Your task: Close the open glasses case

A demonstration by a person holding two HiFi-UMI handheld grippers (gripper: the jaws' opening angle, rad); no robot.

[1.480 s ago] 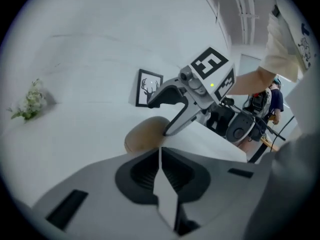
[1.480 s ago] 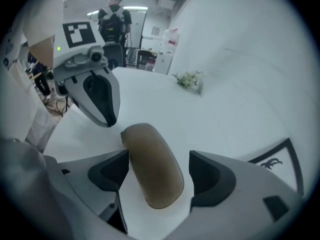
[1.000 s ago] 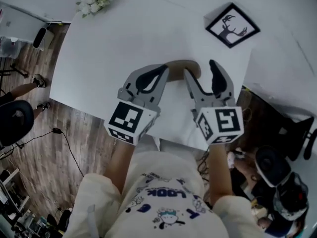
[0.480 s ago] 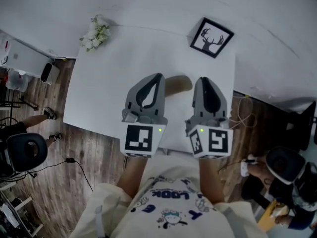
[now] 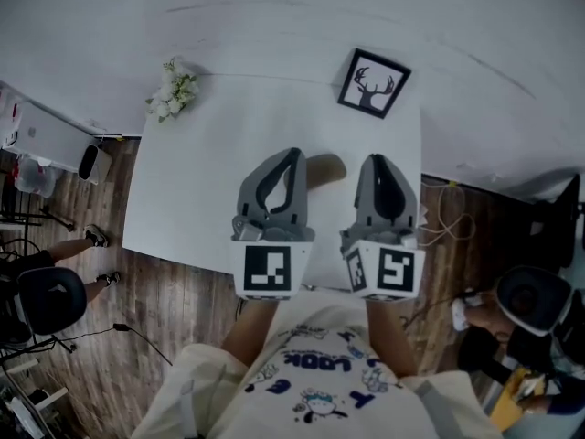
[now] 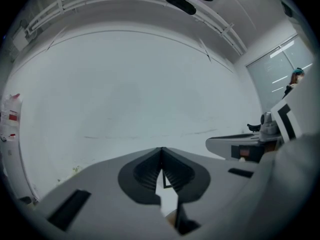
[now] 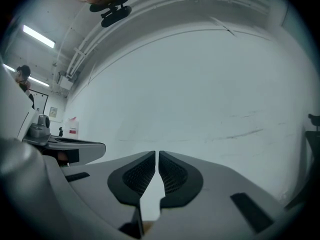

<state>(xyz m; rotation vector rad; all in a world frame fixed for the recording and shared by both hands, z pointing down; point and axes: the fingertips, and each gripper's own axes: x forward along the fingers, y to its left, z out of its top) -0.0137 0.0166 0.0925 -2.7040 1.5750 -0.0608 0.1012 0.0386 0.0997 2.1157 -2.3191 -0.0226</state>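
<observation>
The tan glasses case (image 5: 325, 166) lies on the white table (image 5: 201, 181), half hidden behind my left gripper; whether its lid is down I cannot tell. My left gripper (image 5: 294, 155) is held level above the table's near side, its jaws shut and empty. To its right my right gripper (image 5: 377, 159) has just been closing and is now shut, with nothing between its pads. Both stand apart from the case. In the left gripper view the left gripper (image 6: 161, 151) faces a bare white wall, as does the right gripper (image 7: 156, 154) in the right gripper view.
A black-framed deer picture (image 5: 373, 81) stands at the table's far right corner. A white flower bunch (image 5: 173, 88) lies at the far left corner. Wooden floor, a black office chair (image 5: 44, 302) and cables surround the table.
Both grippers have risen away from the table and the case. The right jaws went from wide open to shut. The left jaws stayed shut.
</observation>
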